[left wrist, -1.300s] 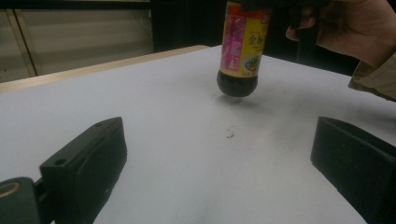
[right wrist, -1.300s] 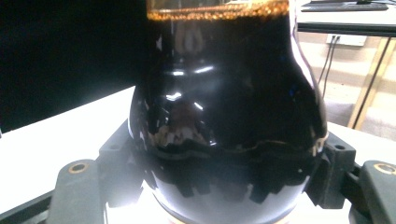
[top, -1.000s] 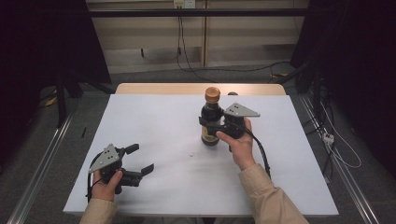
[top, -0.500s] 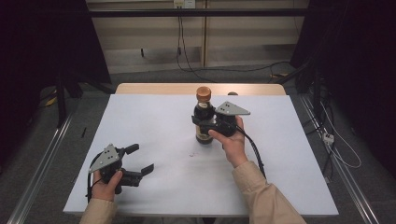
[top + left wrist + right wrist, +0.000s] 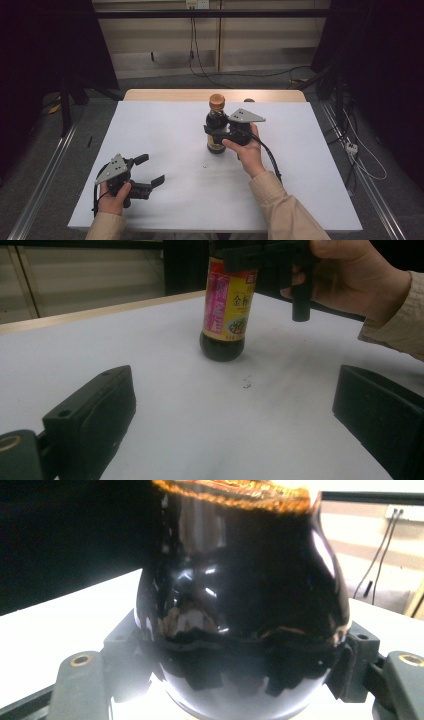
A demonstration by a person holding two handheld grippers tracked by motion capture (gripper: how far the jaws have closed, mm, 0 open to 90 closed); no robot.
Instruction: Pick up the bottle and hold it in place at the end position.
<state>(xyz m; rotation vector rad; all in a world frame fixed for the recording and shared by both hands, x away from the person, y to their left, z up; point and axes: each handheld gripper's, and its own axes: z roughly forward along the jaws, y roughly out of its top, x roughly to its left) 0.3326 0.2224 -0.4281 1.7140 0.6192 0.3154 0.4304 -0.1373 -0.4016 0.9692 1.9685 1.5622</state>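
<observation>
- Gripping the bottle [image 5: 216,131] with my right gripper [image 5: 223,134] — its jaws are clamped around the dark body.
- I see the bottle upright near the middle of the white bench [image 5: 165,125].
- My left gripper [image 5: 149,171] rests low at the near left corner — jaws apart, holding nothing, well apart from the bottle.

Dim, dark-edged room; glare streaks the blurred bottle [image 5: 240,595] close to the lens.
</observation>
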